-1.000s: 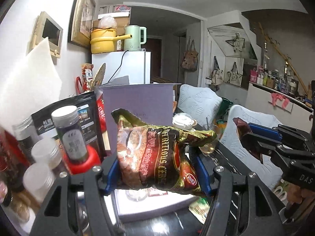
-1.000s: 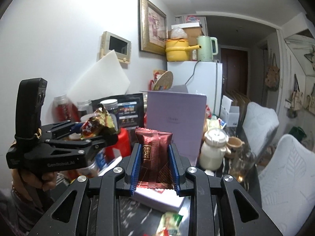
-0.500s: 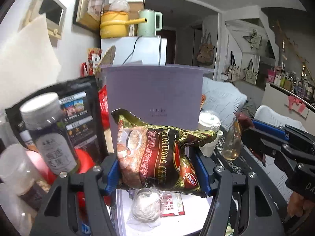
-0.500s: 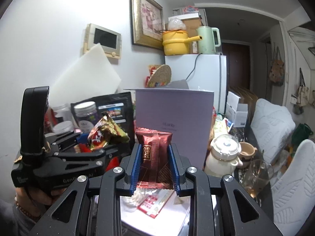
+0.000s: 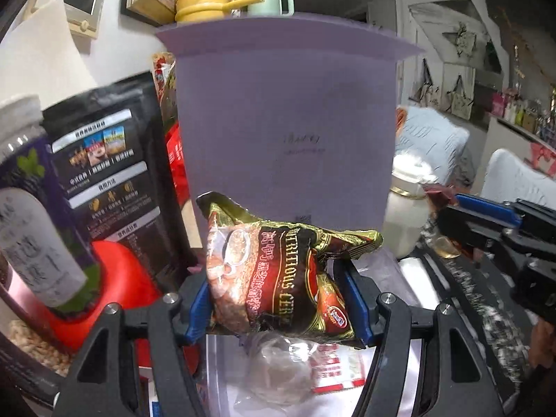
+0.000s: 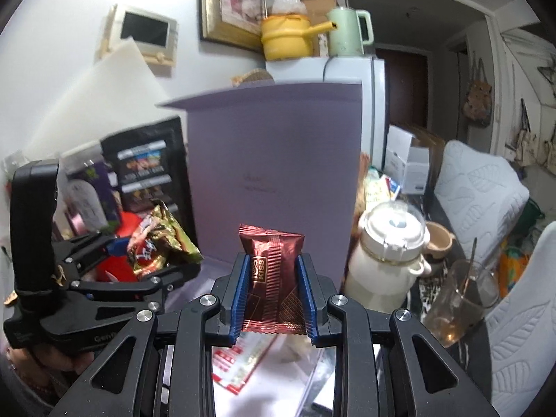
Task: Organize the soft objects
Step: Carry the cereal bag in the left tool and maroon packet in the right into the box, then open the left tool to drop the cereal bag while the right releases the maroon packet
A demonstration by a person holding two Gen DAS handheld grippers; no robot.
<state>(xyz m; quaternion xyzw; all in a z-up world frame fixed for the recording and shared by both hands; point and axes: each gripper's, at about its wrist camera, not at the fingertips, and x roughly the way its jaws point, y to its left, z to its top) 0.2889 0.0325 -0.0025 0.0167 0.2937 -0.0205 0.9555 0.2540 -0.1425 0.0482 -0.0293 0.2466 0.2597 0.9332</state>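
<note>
A: Far left, crowded against the wall: a white-capped bottle [image 5: 33, 208] with a purple label, and a black printed pouch [image 5: 111, 180] behind it. Both upright.

B: Left claw [image 5: 278, 299]?

A: Clamped on a cereal sachet [image 5: 278, 271], gold and dark red, crumpled at the top. Blue pads press both sides. It hangs over the open lavender box [image 5: 285, 121], whose lid stands upright right behind it.

B: Inside the box?

A: A clear plastic bag [image 5: 274, 375] and a red-and-white packet [image 5: 338, 371] on the white floor, below the sachet.

B: Right claw [image 6: 274, 299]?

A: Closed on a dark red snack packet [image 6: 272, 278], marked KISS, held upright, jaws narrow. Also above the box interior, just beside the left claw.

B: Further right?

A: On the counter, a cream lidded jar [image 6: 389, 257], then a glass [image 6: 462, 302] with a spoon in it. White quilted chair cushions [image 6: 479, 187] beyond.
</note>
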